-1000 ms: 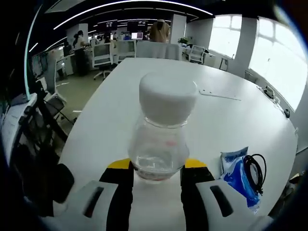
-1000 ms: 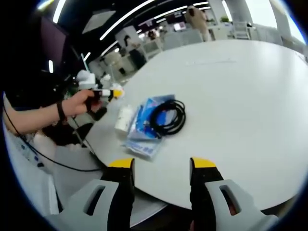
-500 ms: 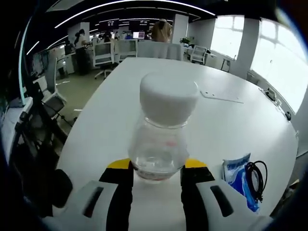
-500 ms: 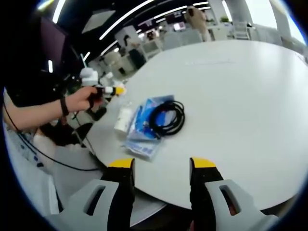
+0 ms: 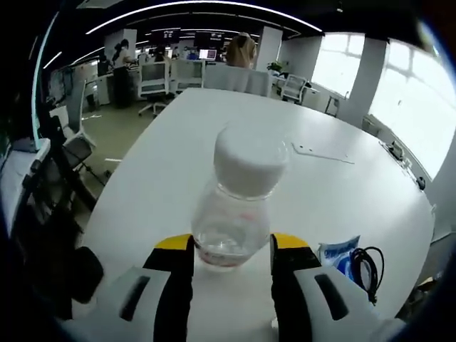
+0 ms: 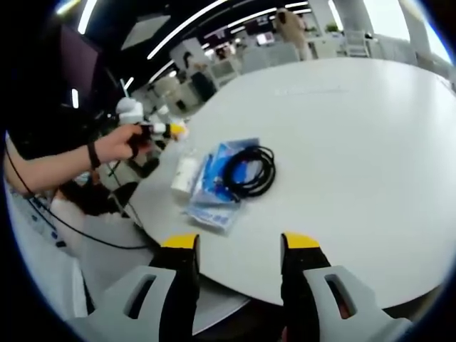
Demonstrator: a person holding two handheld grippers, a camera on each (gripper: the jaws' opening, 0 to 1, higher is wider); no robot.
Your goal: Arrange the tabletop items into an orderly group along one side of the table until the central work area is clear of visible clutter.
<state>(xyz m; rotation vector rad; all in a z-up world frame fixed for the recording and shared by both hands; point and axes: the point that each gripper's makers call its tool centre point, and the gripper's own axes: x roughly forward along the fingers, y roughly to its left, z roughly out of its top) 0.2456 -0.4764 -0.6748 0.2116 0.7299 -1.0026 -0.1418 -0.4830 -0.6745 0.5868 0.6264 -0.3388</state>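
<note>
My left gripper [image 5: 231, 244] is shut on a clear bottle [image 5: 234, 214] with a white cap, held upright above the near edge of the white table [image 5: 178, 164]. From the right gripper view, a hand holds that left gripper [image 6: 161, 130] with the bottle [image 6: 129, 109] off the table's left edge. My right gripper [image 6: 239, 244] stands open and holds nothing, near the table's front edge. In front of it lie blue packets [image 6: 217, 187], a coiled black cable [image 6: 249, 174] on top of them, and a small white packet [image 6: 184, 174] beside them.
The blue packets [image 5: 336, 254] and cable [image 5: 364, 267] lie at the table's near right in the left gripper view. A thin flat strip [image 5: 324, 153] rests farther out. Office chairs [image 5: 153, 82] and people stand beyond the table. A tripod leg [image 5: 68, 182] is left of it.
The left gripper has risen a little with the bottle still in its jaws, and its view has shifted. The right gripper has stayed put.
</note>
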